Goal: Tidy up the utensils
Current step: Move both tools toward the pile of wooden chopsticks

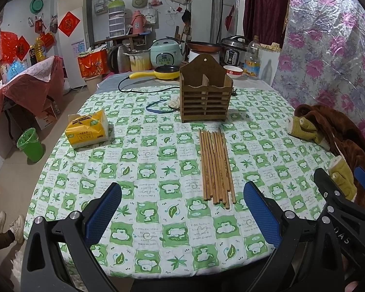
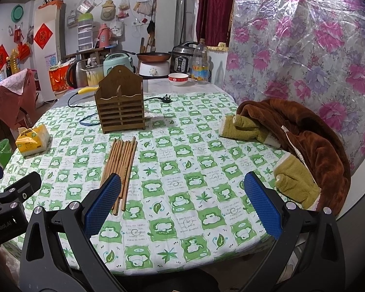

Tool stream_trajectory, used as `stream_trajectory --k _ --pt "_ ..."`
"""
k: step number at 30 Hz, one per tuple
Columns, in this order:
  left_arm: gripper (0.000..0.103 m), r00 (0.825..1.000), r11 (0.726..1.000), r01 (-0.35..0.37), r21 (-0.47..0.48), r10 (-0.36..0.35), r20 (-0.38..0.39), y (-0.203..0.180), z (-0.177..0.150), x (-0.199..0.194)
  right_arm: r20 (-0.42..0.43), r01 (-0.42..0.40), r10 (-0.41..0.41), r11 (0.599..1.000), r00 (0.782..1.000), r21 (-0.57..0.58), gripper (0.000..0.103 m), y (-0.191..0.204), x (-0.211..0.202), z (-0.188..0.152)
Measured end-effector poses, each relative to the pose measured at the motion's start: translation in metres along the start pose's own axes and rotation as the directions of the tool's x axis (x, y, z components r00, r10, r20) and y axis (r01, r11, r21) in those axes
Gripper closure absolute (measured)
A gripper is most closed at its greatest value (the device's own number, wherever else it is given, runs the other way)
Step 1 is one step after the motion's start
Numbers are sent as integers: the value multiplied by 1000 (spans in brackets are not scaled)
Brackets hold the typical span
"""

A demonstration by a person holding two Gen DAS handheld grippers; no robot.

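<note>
A row of slim brown wooden chopsticks [image 1: 216, 165] lies lengthwise, near to far, before the slatted wooden holder [image 1: 205, 92]. Both grippers, left [image 1: 182, 219] and right [image 2: 182, 204], hover empty with jaws open; the chopsticks lie between them.

Round table [image 1: 138, 238], green-check cloth: chopsticks [image 1: 216, 165], wooden holder [image 1: 205, 92], tissue pack [image 1: 87, 129], brown coat [image 2: 304, 141].

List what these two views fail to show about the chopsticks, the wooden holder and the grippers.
- Chopsticks: near ends hidden behind the right gripper's left finger in the right wrist view.
- Wooden holder: compartment insides hidden by its slatted front, both views.
- Left gripper: open; handle cut off by the bottom edge.
</note>
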State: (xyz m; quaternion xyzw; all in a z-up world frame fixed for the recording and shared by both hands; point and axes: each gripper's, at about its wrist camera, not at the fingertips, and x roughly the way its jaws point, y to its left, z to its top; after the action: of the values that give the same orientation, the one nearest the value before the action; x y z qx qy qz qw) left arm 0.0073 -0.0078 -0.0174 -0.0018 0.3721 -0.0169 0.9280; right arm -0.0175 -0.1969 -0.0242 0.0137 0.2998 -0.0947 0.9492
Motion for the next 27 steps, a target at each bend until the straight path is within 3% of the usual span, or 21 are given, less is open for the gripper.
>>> stream_trajectory --k 10,23,27 --pt "5 999 1000 11 0 -11 -30 3 2 15 -26 7 -7 1000 1000 -3 6 -3 12 -1" --pt "5 988 998 -9 58 18 -155 23 -21 88 -108 26 -26 1000 994 -4 6 -14 52 -10" --pt "5 989 995 5 99 10 -146 16 -22 100 -125 12 -15 1000 992 -18 6 -11 65 -14"
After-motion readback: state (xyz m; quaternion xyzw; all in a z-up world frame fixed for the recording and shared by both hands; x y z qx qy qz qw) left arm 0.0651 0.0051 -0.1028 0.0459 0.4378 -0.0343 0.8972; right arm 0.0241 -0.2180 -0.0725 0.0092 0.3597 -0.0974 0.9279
